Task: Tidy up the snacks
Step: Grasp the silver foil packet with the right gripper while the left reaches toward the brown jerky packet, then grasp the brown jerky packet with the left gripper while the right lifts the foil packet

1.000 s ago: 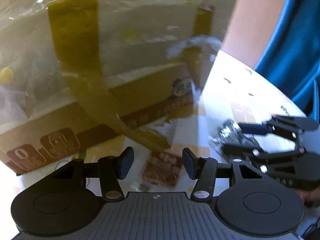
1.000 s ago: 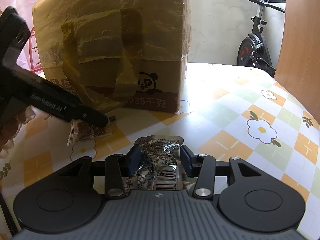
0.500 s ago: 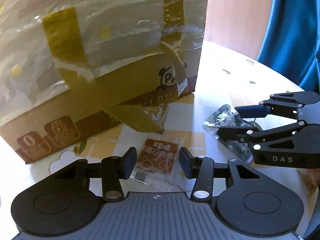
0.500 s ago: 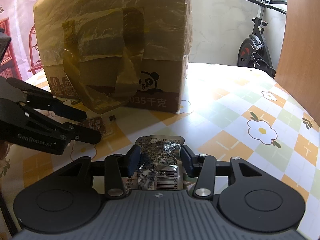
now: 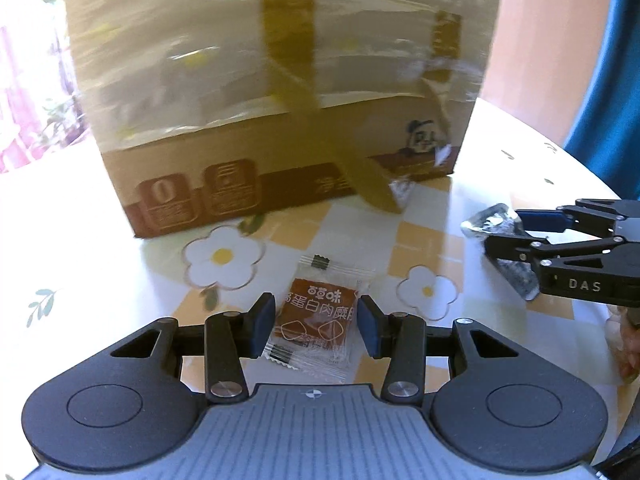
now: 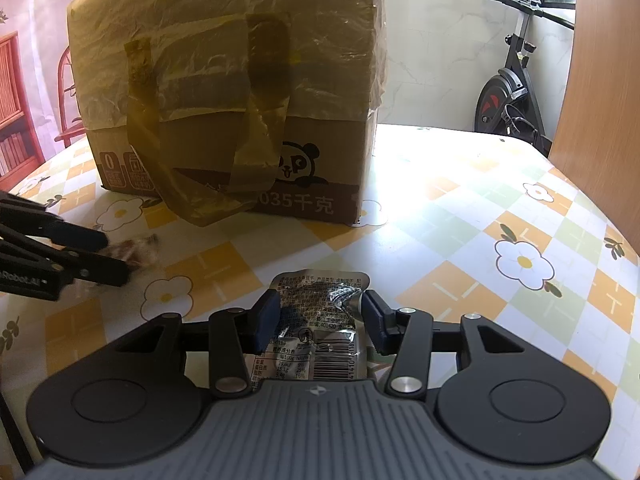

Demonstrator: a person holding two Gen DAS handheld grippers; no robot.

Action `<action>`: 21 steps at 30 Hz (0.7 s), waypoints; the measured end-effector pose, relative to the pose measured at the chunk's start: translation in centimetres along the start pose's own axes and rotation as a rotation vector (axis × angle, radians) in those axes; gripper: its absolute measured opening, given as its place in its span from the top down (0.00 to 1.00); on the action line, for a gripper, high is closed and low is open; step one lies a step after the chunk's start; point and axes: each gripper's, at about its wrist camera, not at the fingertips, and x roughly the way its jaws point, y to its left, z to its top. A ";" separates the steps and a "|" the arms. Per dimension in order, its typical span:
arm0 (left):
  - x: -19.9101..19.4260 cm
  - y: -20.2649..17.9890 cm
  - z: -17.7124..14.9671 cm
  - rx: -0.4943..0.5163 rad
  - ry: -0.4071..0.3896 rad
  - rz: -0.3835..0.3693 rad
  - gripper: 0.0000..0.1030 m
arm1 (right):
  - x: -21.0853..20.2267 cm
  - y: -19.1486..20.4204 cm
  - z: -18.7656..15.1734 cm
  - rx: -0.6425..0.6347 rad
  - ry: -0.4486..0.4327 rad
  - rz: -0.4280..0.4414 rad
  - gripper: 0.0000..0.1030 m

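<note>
Pickup step: left gripper [image 5: 316, 326] has been closing, jaws straddling the brown meat-snack packet [image 5: 318, 322], seemingly not gripping; right gripper [image 6: 320, 322], jaws just eased wider, straddles the silver foil pouch [image 6: 320, 320]. Next: pinch, lift toward the cardboard box [image 5: 280, 92] at twelve o'clock.

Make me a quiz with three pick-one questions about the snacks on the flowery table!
1. Where is the brown clear-edged snack packet?
A. between the left gripper's jaws
B. on top of the box
C. under the exercise bike

2. How many snack packets lie on the flower-patterned tablecloth?
A. one
B. two
C. five

3. How is the plastic-covered cardboard box standing?
A. tipped on its side
B. squashed flat
C. upright on the table

Answers: 1 A, the brown packet lies flat between the open jaws. 2 B, it and the crinkled silver foil packet between the right gripper's jaws. 3 C, its panda print reads right way up.
</note>
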 end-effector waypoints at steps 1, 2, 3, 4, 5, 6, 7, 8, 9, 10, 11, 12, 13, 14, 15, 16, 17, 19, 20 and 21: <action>-0.1 0.2 -0.1 -0.008 -0.001 0.004 0.54 | 0.0 0.0 0.1 -0.001 0.003 0.002 0.49; -0.2 0.4 -0.2 -0.014 -0.002 0.007 0.54 | 0.1 0.1 0.2 -0.004 0.008 0.002 0.49; -0.3 0.6 -0.2 -0.020 -0.004 0.007 0.54 | 0.1 0.2 0.3 -0.008 0.014 0.000 0.48; -0.3 0.7 -0.3 -0.026 -0.006 0.005 0.54 | 0.1 0.2 0.4 -0.009 0.022 0.001 0.44; -0.3 0.8 -0.3 -0.030 -0.008 0.003 0.54 | 0.2 0.2 0.6 -0.008 0.034 0.009 0.42; -0.3 0.8 -0.4 -0.031 -0.011 0.004 0.54 | 0.2 0.3 0.8 -0.011 0.048 0.018 0.39; -0.1 0.7 -0.4 -0.029 -0.013 0.006 0.54 | 0.2 0.5 0.9 -0.019 0.060 0.015 0.38; -0.1 0.6 -0.5 -0.025 -0.016 0.010 0.54 | 0.2 0.7 0.9 -0.034 0.070 0.006 0.38; -0.2 0.6 -0.5 -0.021 -0.019 0.013 0.54 | 0.1 0.9 0.9 -0.045 0.075 -0.003 0.36; -0.3 0.6 -0.6 -0.021 -0.023 0.014 0.54 | 0.1 1.1 0.9 -0.053 0.079 -0.010 0.35; -0.3 0.7 -0.7 -0.023 -0.027 0.013 0.53 | 0.1 1.1 0.9 -0.053 0.085 -0.017 0.34; -0.4 0.6 -0.8 -0.025 -0.030 0.011 0.53 | 0.1 1.0 1.0 -0.045 0.093 -0.022 0.34; -0.4 0.7 -0.8 -0.029 -0.033 0.007 0.53 | 0.2 1.0 1.0 -0.032 0.102 -0.025 0.34; -0.4 0.8 -0.8 -0.035 -0.036 0.002 0.53 | 0.1 0.9 1.0 -0.016 0.111 -0.028 0.34; -0.5 1.0 -0.9 -0.042 -0.040 -0.004 0.53 | 0.1 0.9 1.0 -0.009 0.118 -0.031 0.34; -0.5 1.1 -0.9 -0.049 -0.043 -0.008 0.53 | 0.0 1.0 1.0 -0.011 0.123 -0.034 0.35; -0.6 1.1 -1.0 -0.054 -0.046 -0.012 0.53 | 0.0 1.0 1.0 -0.012 0.126 -0.035 0.35; -0.6 1.2 -1.1 -0.059 -0.050 -0.015 0.53 | 0.0 1.0 1.0 -0.008 0.127 -0.033 0.35; -0.6 1.3 -1.1 -0.061 -0.051 -0.017 0.53 | 0.1 1.0 1.0 -0.009 0.127 -0.030 0.36; -0.7 1.4 -1.1 -0.065 -0.052 -0.020 0.53 | 0.1 0.9 1.0 -0.013 0.124 -0.026 0.36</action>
